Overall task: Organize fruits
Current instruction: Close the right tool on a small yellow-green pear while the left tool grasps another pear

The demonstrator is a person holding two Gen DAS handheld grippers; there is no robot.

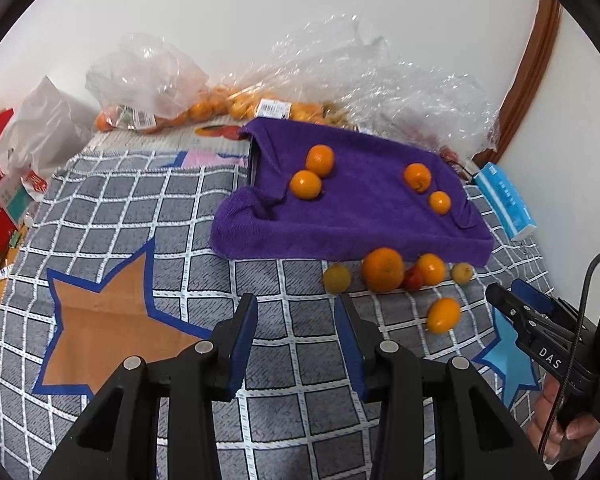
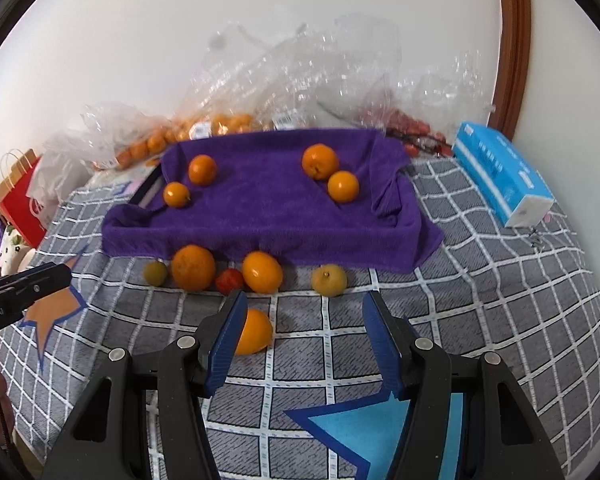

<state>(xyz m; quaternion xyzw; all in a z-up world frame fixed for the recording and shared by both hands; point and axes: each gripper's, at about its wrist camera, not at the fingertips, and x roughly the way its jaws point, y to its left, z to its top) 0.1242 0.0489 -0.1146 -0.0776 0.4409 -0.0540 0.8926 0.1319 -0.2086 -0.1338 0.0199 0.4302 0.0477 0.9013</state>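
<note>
We held the left gripper [image 1: 296, 312] and the right gripper [image 2: 304, 312] released, empty, above the checked cloth [image 2: 480, 288]. Nearest lay one orange fruit [image 2: 256, 332], touching the right gripper's left finger; beyond, a row of fruits [image 2: 192, 268] before the purple towel [image 2: 260, 216], which bore four oranges [image 2: 320, 162]

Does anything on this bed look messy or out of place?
Yes. Four oranges sit on the purple towel, but six fruits lie loose on the checked blanket in front of it. One orange has strayed nearest the right gripper. Crumpled plastic bags pile up behind.
</note>
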